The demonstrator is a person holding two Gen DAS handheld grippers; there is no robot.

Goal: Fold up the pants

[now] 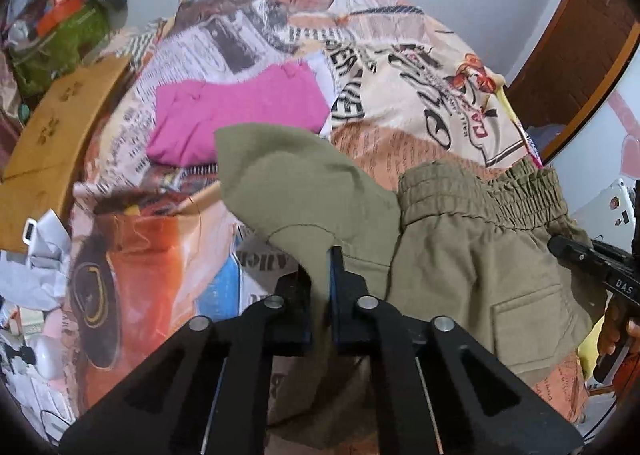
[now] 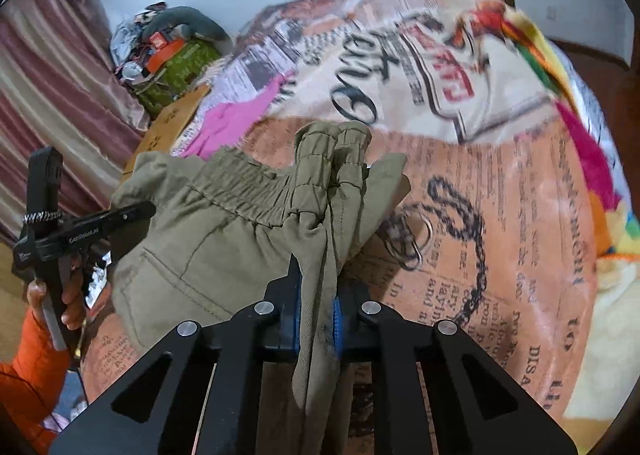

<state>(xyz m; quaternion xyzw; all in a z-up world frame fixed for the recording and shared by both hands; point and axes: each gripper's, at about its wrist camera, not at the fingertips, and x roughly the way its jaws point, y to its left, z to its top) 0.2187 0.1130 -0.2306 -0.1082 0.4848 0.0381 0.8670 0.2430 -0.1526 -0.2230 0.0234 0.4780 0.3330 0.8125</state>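
The olive-green pants lie partly folded on a bed with a newspaper-print sheet. Their elastic waistband lies to the right in the left wrist view. My left gripper is shut on a fold of the pants fabric and lifts it. My right gripper is shut on the bunched pants, with the cuffed leg ends standing up above the fingers. Each gripper shows in the other's view: the right one in the left wrist view, the left one in the right wrist view.
A folded pink garment lies on the bed beyond the pants. A cardboard box and a cluttered pile with a green bag sit at the left. Curtains hang at the left. A wooden headboard stands at the right.
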